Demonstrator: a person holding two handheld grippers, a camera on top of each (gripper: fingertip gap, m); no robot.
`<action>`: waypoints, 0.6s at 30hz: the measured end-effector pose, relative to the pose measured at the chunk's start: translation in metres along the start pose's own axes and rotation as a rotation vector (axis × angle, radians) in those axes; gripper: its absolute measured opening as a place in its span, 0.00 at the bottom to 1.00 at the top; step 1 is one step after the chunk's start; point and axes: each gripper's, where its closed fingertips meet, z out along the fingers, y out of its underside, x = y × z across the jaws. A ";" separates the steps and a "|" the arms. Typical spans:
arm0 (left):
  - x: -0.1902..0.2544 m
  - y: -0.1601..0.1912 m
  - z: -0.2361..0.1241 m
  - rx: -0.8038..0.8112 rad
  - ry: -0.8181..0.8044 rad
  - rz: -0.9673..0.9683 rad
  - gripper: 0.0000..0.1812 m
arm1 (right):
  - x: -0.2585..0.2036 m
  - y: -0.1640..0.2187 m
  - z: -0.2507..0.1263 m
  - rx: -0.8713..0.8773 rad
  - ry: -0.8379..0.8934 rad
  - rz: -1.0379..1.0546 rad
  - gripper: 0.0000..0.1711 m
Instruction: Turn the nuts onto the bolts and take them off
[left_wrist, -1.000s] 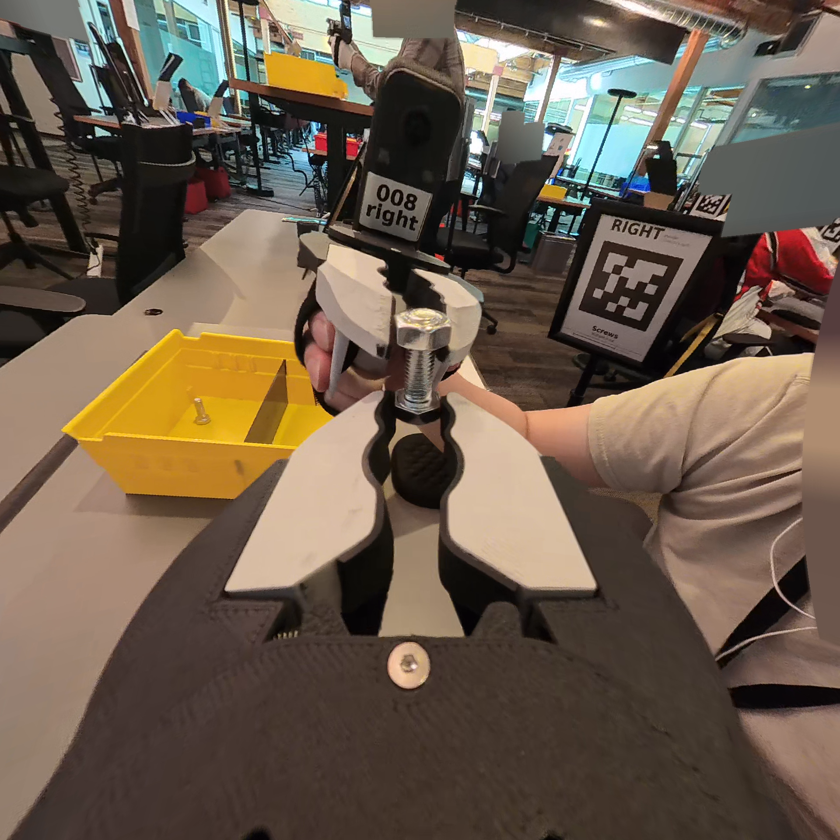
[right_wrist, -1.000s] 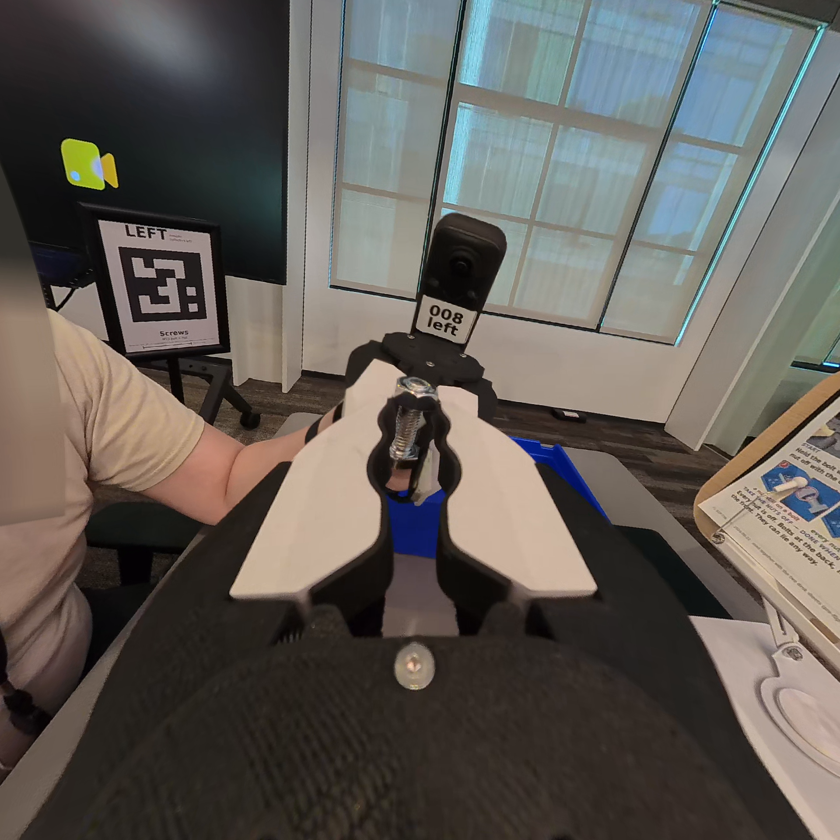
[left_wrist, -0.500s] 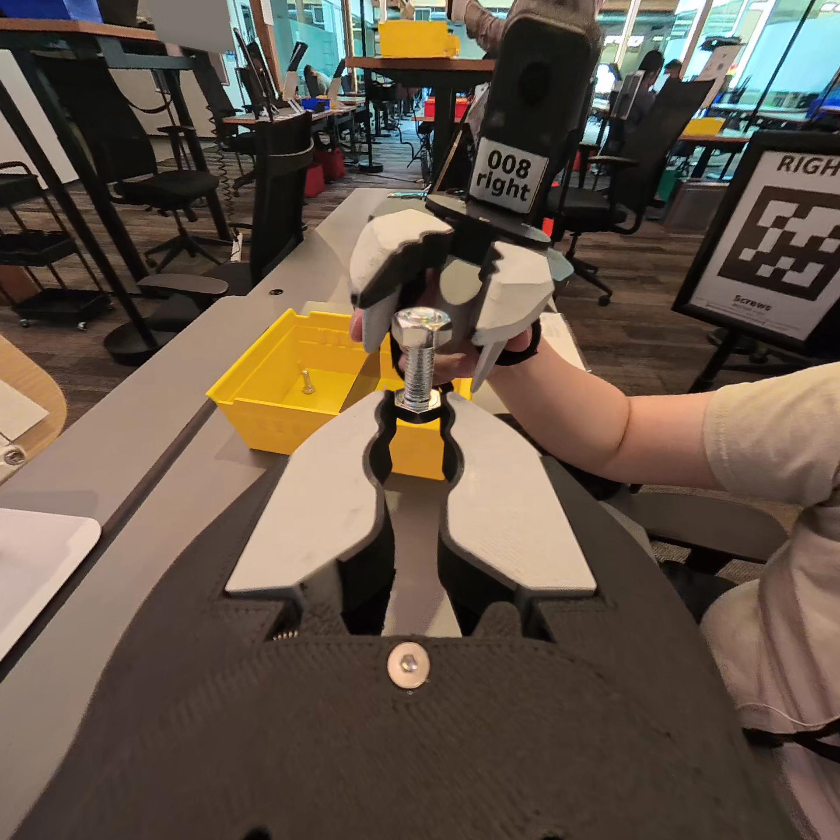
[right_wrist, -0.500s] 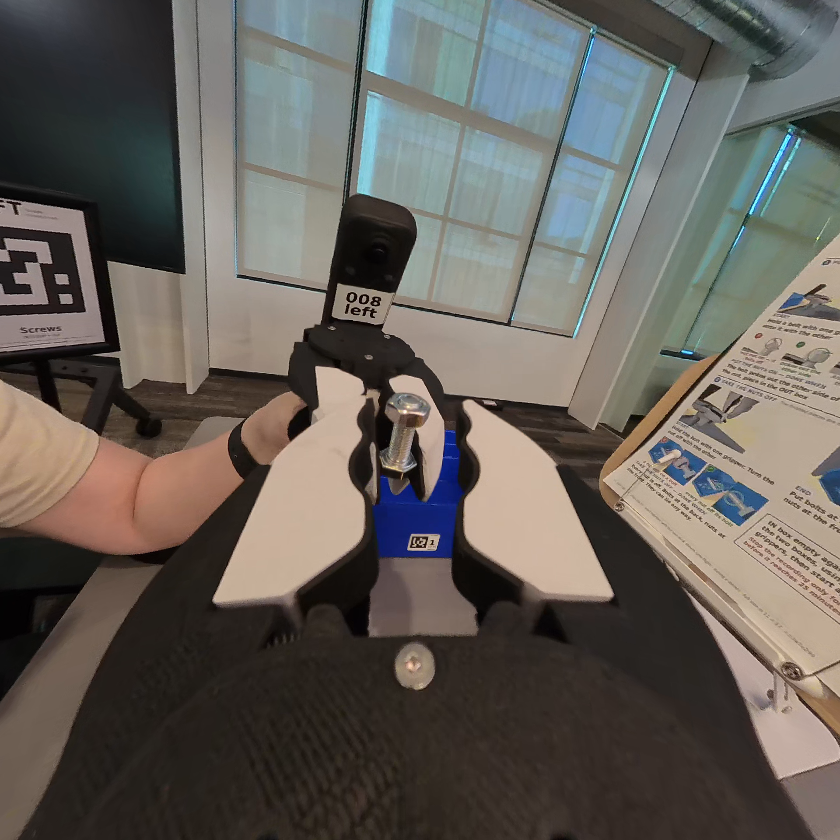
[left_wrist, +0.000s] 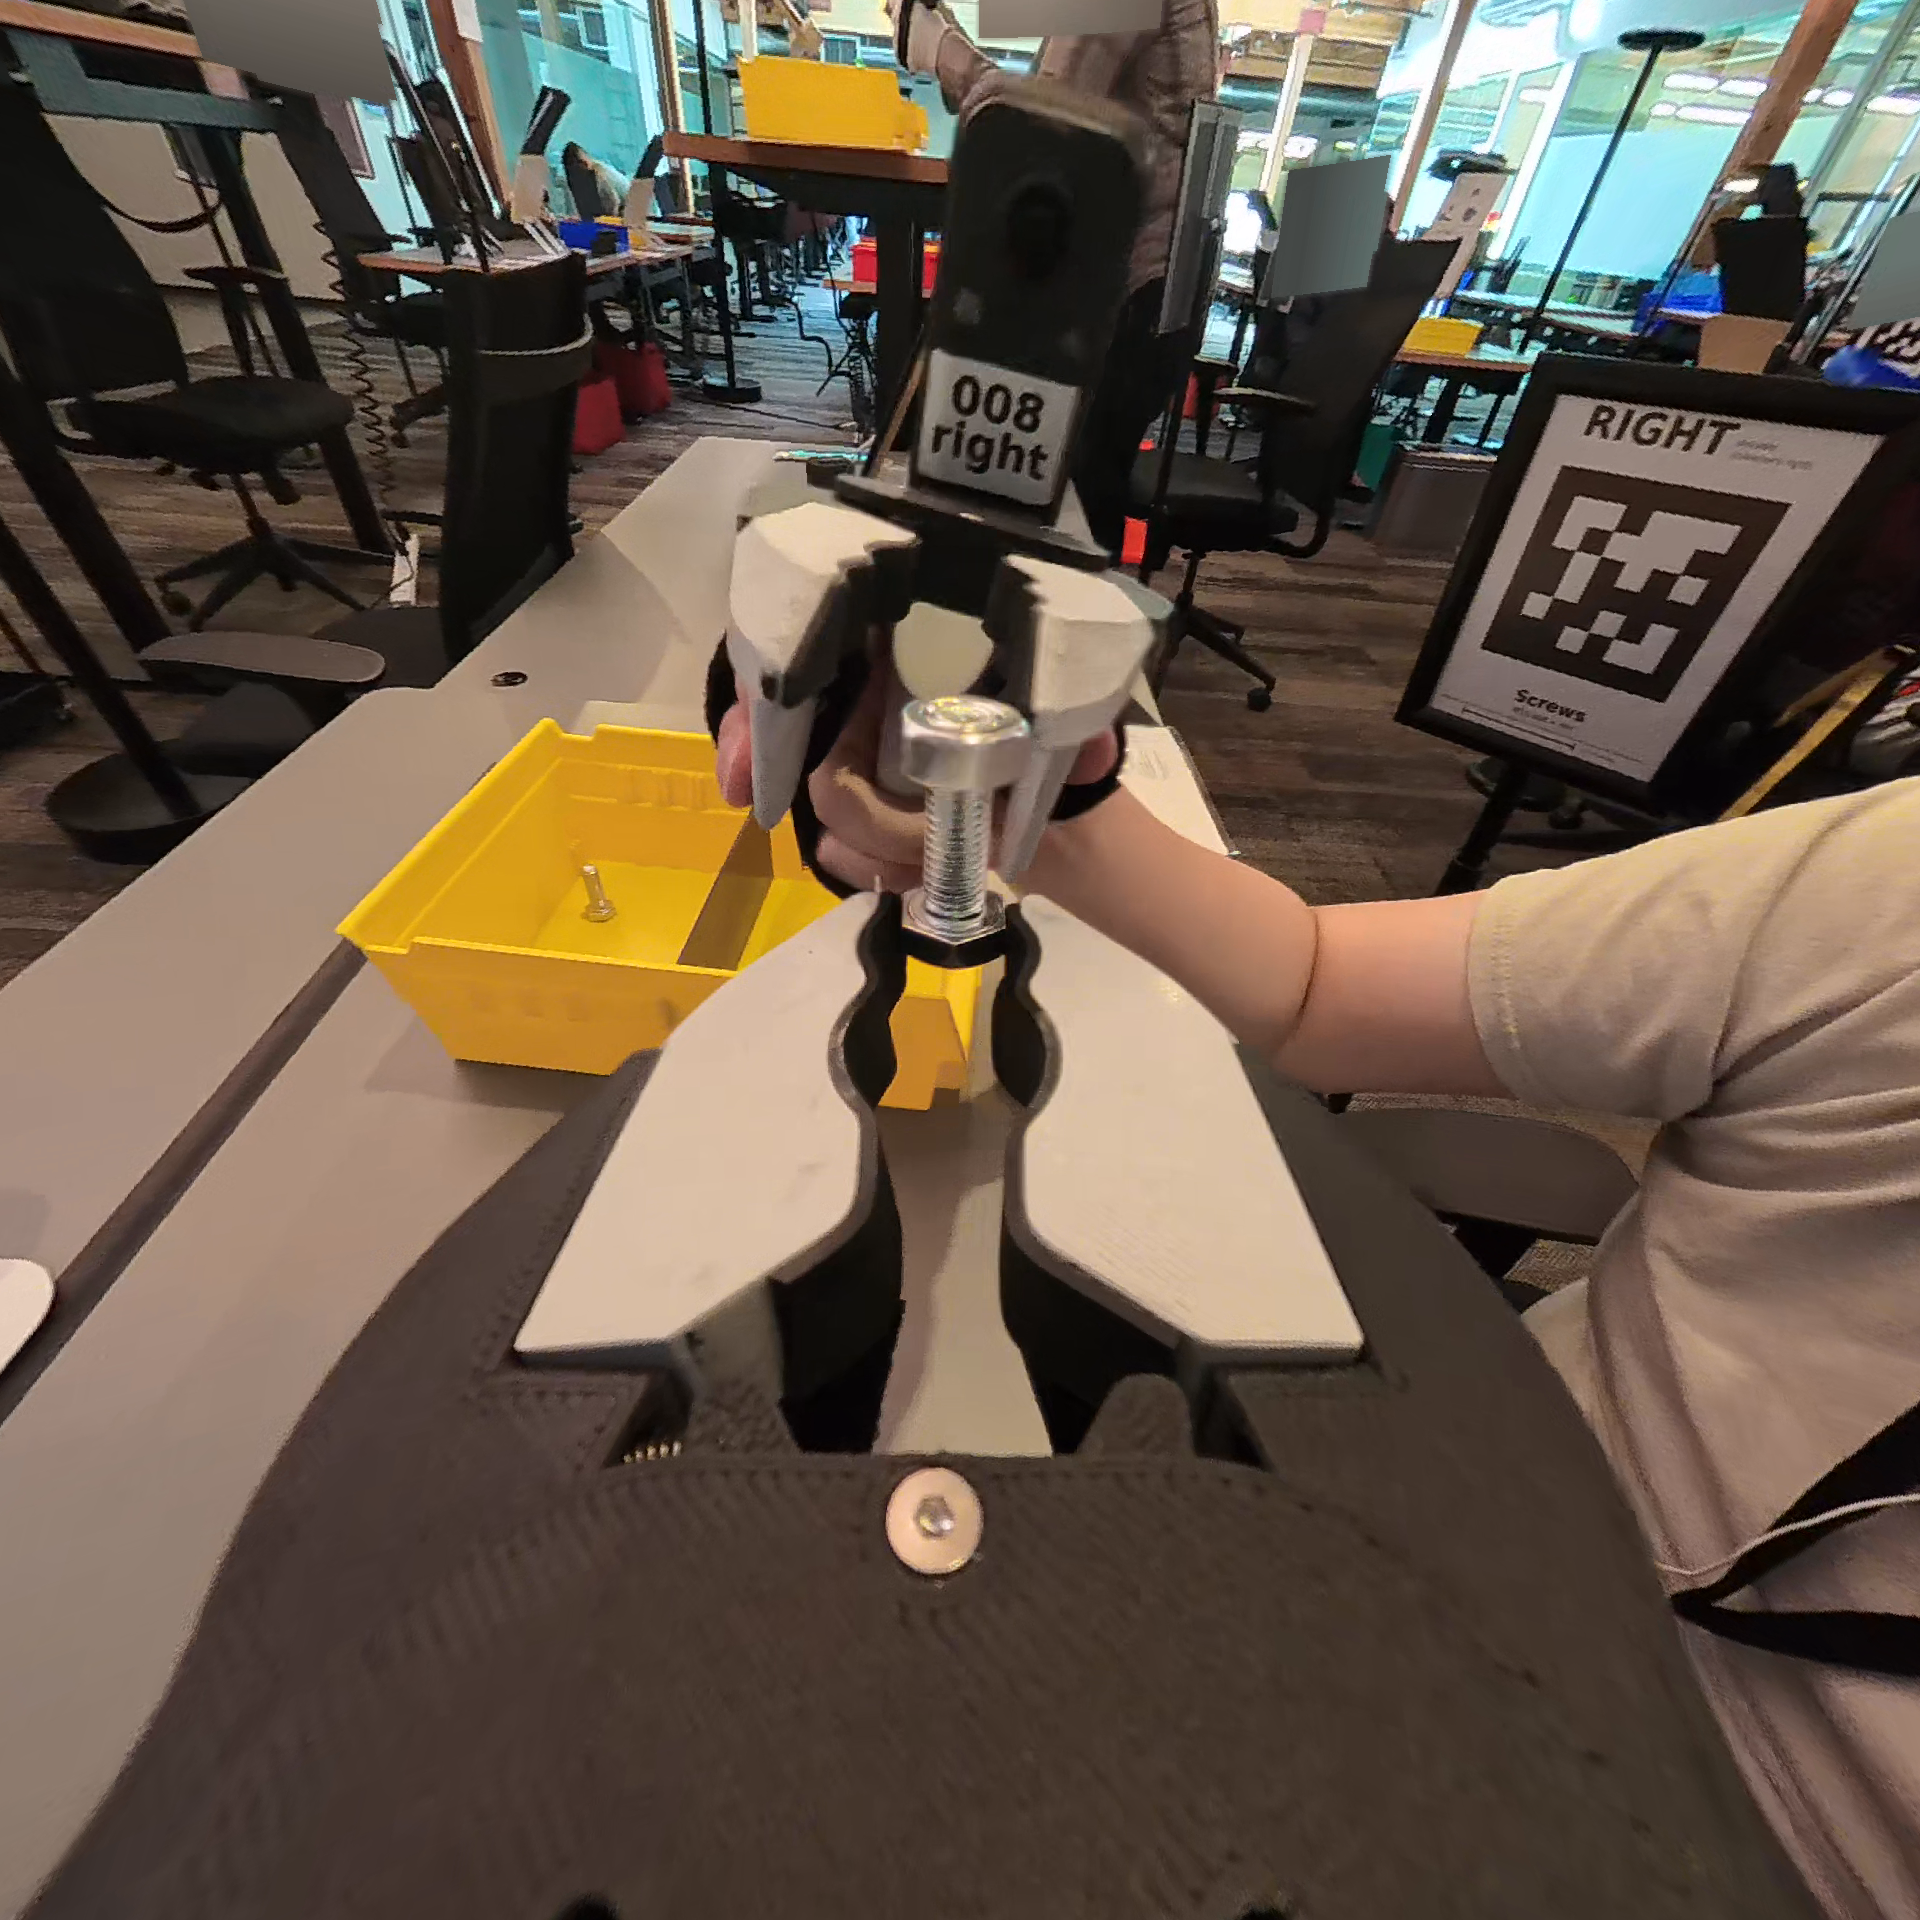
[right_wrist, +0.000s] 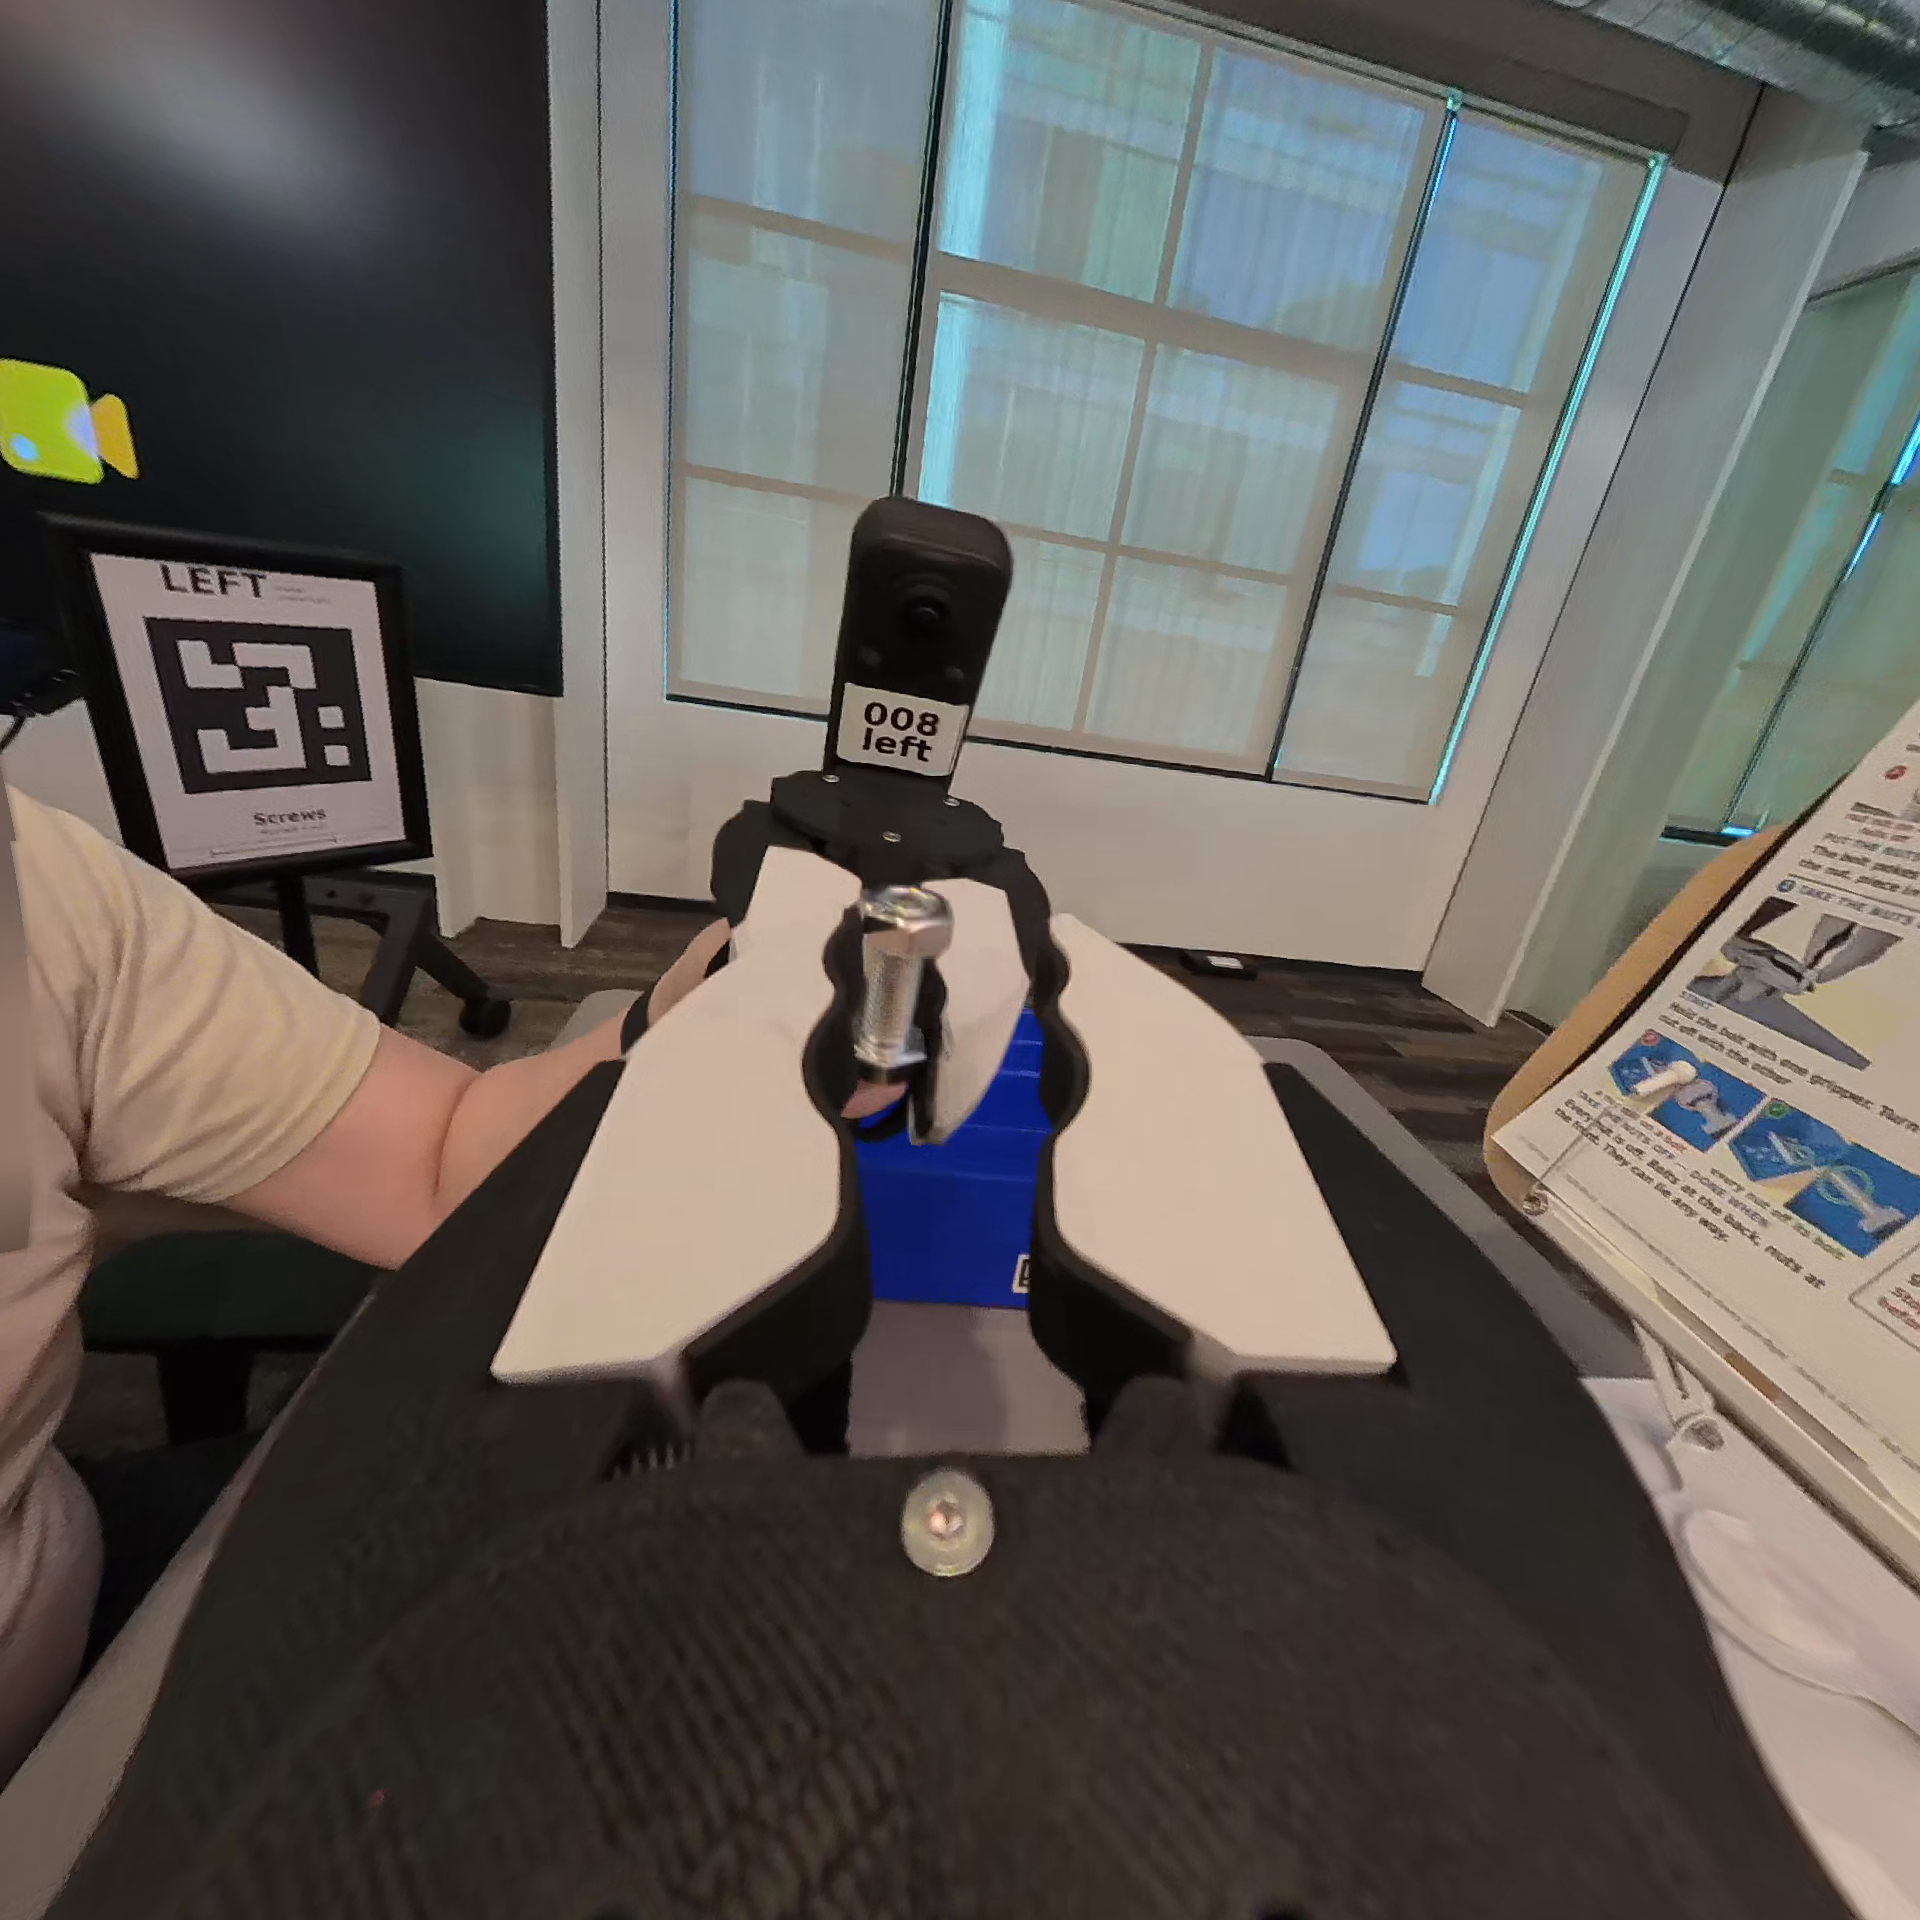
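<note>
A silver bolt (left_wrist: 954, 821) stands upright, head up. A nut (left_wrist: 951, 920) sits on its lower threads. My left gripper (left_wrist: 948, 916) is shut on the nut and holds the bolt above the table. My right gripper (left_wrist: 894, 831) faces it from beyond, its fingers spread either side of the bolt head. In the right wrist view my right gripper (right_wrist: 935, 945) is open, with the bolt (right_wrist: 896, 987) in the gap between its fingers and not pinched. The left gripper (right_wrist: 894, 1070) holds the bolt's lower end there.
A yellow bin (left_wrist: 540, 935) with a divider and one small bolt (left_wrist: 595, 894) stands on the grey table (left_wrist: 208, 1091), below and left of the grippers. A blue bin (right_wrist: 956, 1195) sits below them. An instruction sheet (right_wrist: 1714, 1091) leans at the right. A framed marker sign (left_wrist: 1621, 592) stands beyond the person's arm. My hands' fingertips stand some 4 centimetres from each other.
The right gripper was shut on the bolt, opened and drew off, and now sits open around the bolt head again. The left gripper kept hold of the nut. Both views swung.
</note>
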 end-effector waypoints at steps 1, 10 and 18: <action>0.001 -0.002 -0.001 0.012 0.010 -0.007 0.10 | 0.008 -0.001 -0.004 0.006 0.026 0.028 0.17; 0.003 -0.002 -0.002 0.005 0.012 0.001 0.10 | -0.008 0.001 0.007 -0.048 0.021 -0.064 0.18; 0.002 -0.003 -0.004 -0.002 -0.005 0.006 0.10 | -0.014 -0.005 0.006 -0.019 -0.007 -0.062 0.18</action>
